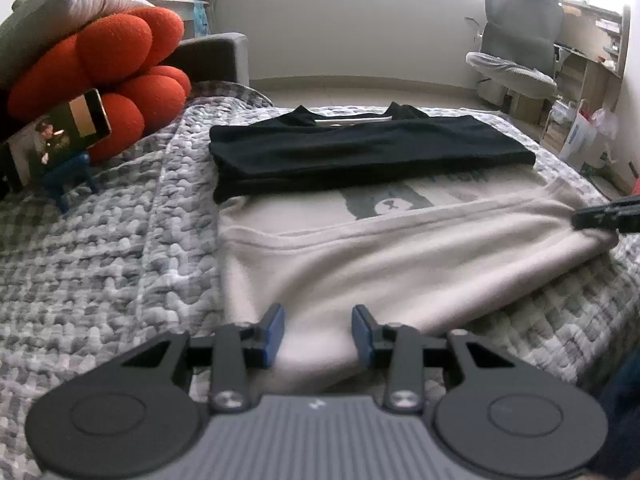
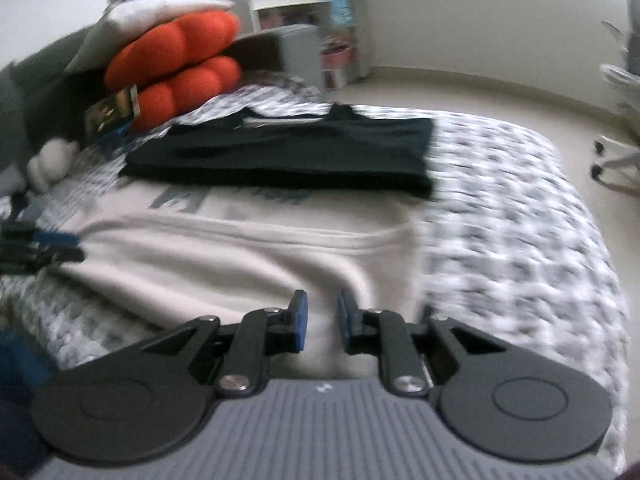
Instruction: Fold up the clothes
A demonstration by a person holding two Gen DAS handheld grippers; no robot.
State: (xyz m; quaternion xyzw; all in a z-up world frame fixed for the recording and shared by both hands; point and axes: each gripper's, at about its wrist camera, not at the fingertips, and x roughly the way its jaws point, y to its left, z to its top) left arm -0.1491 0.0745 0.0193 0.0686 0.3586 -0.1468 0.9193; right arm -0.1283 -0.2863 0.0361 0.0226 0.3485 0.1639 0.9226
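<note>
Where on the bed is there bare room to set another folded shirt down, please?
Bare quilt lies left of the beige shirt, below the red cushion. Bare quilt also lies right of both shirts, toward the bed's edge. The middle is taken: the black shirt overlaps the beige one's far end.

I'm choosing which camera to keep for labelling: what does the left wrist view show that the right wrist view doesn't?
Only the left wrist view shows the grey office chair and wooden shelves. Only the right wrist view shows the white cabinet and a small white plush. Both show the cream printed sweatshirt, folded black T-shirt, orange knot cushion and grey-white knitted bedspread.
</note>
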